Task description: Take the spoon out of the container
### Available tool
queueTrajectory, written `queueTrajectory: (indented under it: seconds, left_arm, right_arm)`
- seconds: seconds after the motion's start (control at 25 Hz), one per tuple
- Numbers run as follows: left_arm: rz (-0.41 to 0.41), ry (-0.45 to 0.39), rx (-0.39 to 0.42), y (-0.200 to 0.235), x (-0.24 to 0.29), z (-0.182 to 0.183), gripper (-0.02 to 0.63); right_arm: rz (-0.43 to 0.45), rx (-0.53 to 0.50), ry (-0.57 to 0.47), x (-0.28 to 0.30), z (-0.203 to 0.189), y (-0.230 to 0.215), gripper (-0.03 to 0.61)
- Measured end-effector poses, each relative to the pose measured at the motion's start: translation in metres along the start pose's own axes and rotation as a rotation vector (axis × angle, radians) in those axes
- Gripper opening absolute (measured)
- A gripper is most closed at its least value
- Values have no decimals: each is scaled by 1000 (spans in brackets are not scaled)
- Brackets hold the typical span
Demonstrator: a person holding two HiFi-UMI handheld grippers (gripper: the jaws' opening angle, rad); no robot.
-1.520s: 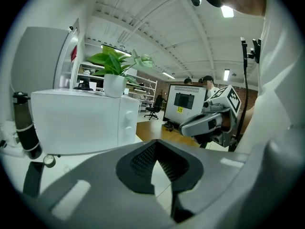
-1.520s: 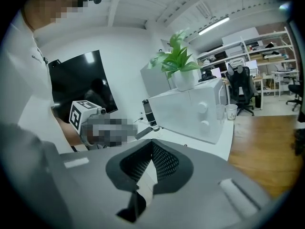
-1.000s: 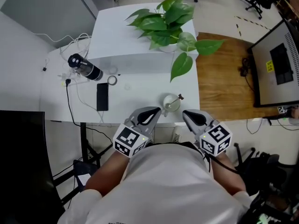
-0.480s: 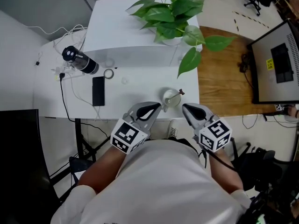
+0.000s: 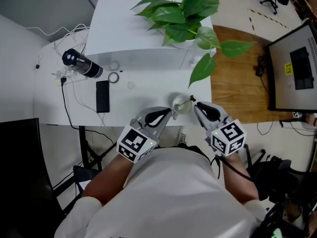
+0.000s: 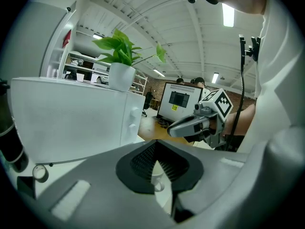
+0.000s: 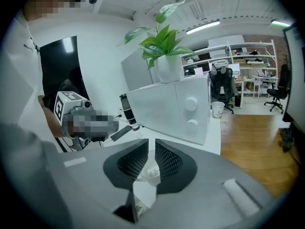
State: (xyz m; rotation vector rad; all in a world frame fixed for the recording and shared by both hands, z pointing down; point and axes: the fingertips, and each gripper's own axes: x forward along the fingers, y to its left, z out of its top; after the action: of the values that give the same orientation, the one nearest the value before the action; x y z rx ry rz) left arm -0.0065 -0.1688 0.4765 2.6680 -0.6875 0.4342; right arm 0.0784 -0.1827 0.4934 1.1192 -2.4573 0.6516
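Spoon: we see it leaning in the container, handle end up and to the right | Container: near the front edge of the white table | Right gripper: tips just beside the spoon handle, jaws narrowly released, grasping nothing | Left gripper: just left of the container, jaw tips clenched together, empty.

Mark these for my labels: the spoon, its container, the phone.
spoon (image 5: 188, 101), head view, its handle.
container (image 5: 176, 105), head view, left rim.
phone (image 5: 102, 96), head view, middle of its face.
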Motion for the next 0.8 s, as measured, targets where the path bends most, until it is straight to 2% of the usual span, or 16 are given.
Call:
queueTrajectory:
  seconds: [0.44, 0.8]
  left_arm:
    - [28, 36, -38, 9, 4, -11, 3]
    - [52, 45, -53, 12, 0, -14, 5]
  right_arm:
    - [-57, 31, 57, 31, -23, -42, 104]
    - [-32, 72, 95, 49, -41, -47, 104]
